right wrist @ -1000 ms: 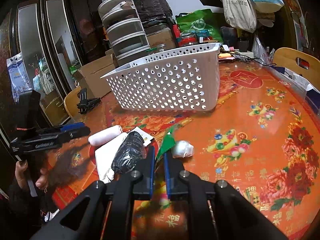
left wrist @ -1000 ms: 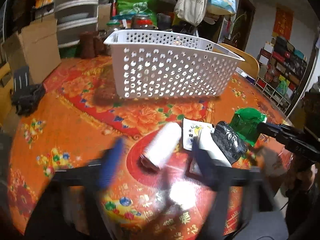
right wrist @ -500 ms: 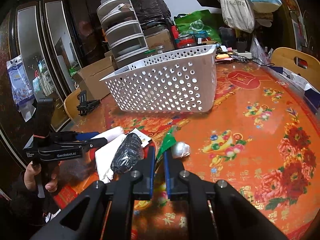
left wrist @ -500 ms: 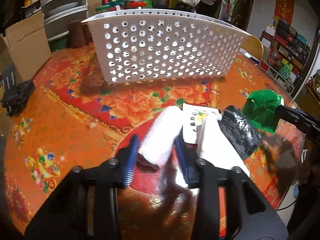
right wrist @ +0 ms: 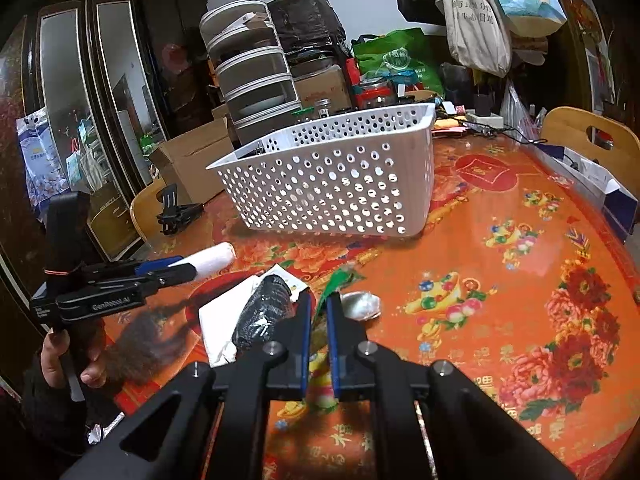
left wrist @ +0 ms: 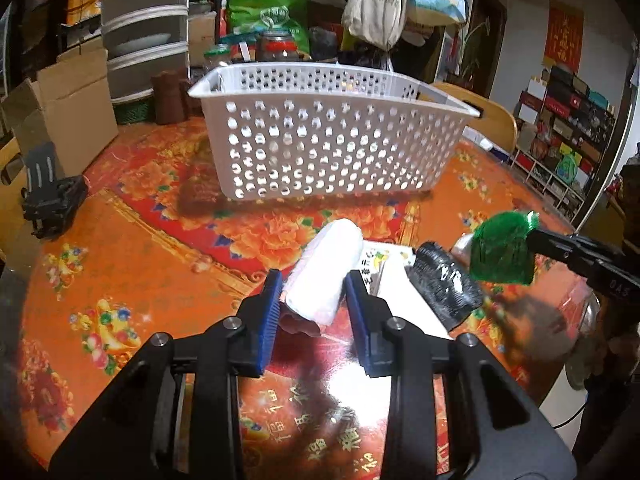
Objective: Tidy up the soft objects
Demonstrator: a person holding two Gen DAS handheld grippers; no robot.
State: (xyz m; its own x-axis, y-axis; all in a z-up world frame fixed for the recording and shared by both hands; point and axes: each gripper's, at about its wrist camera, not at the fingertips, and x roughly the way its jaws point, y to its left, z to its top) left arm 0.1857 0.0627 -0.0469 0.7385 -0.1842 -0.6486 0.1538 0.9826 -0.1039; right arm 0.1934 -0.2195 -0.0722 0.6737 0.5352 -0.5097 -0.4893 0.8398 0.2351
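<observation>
Left tongs [left wrist: 313,290] clamped around white rolled cloth [left wrist: 325,270], right tongs [right wrist: 319,305] pinching green packet [right wrist: 335,285], white basket [left wrist: 328,136] behind on table [left wrist: 132,248].

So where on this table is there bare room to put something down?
Bare cloth lies right of the white perforated basket, toward the wooden chair, and left of the white towel roll, toward the black clamp. It is crowded between the grippers: black packet, white sheet, green wrapper.
</observation>
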